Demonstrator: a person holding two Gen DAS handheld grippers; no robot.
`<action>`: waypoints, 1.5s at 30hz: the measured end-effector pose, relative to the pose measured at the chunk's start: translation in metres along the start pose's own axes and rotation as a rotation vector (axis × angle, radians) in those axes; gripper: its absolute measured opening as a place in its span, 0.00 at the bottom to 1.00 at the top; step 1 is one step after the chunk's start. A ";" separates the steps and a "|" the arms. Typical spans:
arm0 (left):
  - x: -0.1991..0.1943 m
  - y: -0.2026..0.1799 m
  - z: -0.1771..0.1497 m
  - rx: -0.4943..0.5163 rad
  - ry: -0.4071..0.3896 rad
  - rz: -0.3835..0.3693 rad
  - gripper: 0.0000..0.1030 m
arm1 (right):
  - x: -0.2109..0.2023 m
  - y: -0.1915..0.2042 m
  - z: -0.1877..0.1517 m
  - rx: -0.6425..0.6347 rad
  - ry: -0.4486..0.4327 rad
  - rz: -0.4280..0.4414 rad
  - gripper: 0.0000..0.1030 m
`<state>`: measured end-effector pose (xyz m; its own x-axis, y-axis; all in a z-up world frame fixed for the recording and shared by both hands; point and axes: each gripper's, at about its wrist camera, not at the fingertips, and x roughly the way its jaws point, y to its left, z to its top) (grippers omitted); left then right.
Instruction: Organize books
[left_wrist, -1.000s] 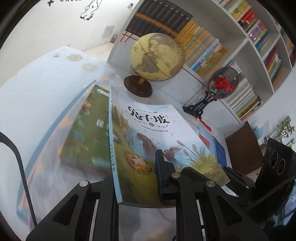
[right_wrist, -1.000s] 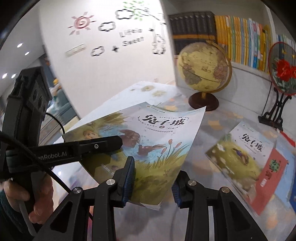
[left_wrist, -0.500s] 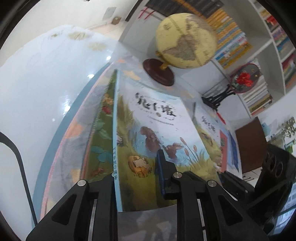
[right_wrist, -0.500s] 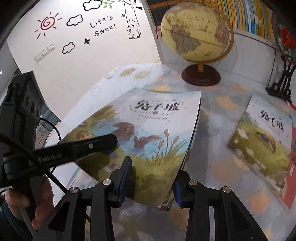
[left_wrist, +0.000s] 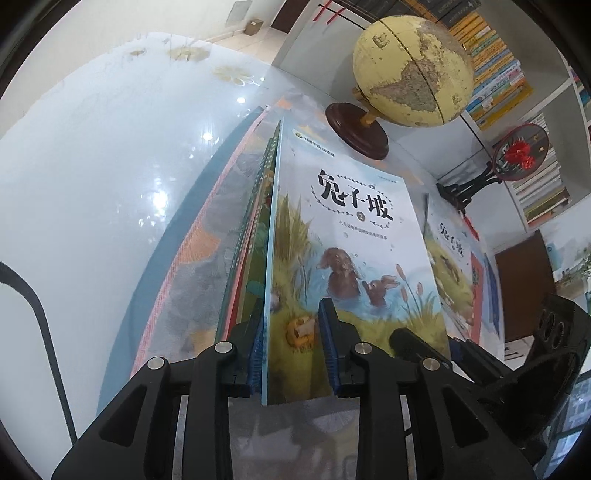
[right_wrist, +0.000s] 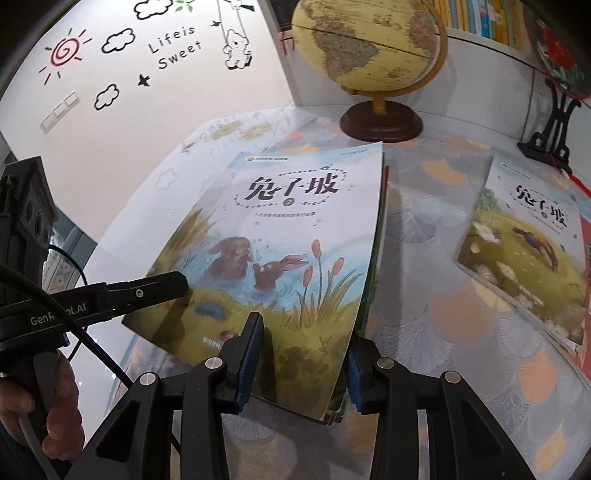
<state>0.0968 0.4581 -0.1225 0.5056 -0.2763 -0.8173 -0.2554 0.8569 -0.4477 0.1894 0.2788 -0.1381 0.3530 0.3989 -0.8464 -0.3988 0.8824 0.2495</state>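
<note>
The rabbit book (left_wrist: 351, 229) (right_wrist: 280, 229), pale blue with two brown rabbits in a pond, lies slanting on a stack of books (left_wrist: 251, 236) whose green and red edges show under it. My left gripper (left_wrist: 291, 306) straddles its near spine corner. Its jaws are opening: the spine stays beside the left pad and the right pad stands off the cover. My right gripper (right_wrist: 303, 332) is shut on the near right corner, one pad on the cover, the other against the underside. One left gripper finger (right_wrist: 147, 291) reaches over the book's left edge.
A second book (right_wrist: 528, 240) of the same series lies to the right on other books. A globe (left_wrist: 413, 70) on a dark wooden base stands behind, a red-flower fan ornament (left_wrist: 517, 155) beside it, a bookshelf (left_wrist: 495, 74) at the back. A person's hand (right_wrist: 55, 406) grips the left handle.
Both grippers have come down with the rabbit book, which hung in the air and now lies on the stack. The left jaws have widened off the cover.
</note>
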 end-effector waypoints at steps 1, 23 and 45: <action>0.002 -0.003 0.001 0.015 0.002 0.009 0.23 | -0.001 0.000 0.000 0.004 0.001 -0.003 0.37; -0.043 -0.003 -0.030 -0.012 -0.111 0.060 0.23 | -0.019 -0.010 -0.037 -0.013 0.121 -0.064 0.60; 0.083 -0.263 -0.041 0.319 0.109 -0.040 0.25 | -0.115 -0.232 -0.066 0.279 0.039 -0.082 0.60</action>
<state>0.1721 0.1914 -0.0875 0.4147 -0.3427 -0.8430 0.0421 0.9326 -0.3585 0.1852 0.0119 -0.1300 0.3397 0.3182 -0.8851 -0.1204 0.9480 0.2946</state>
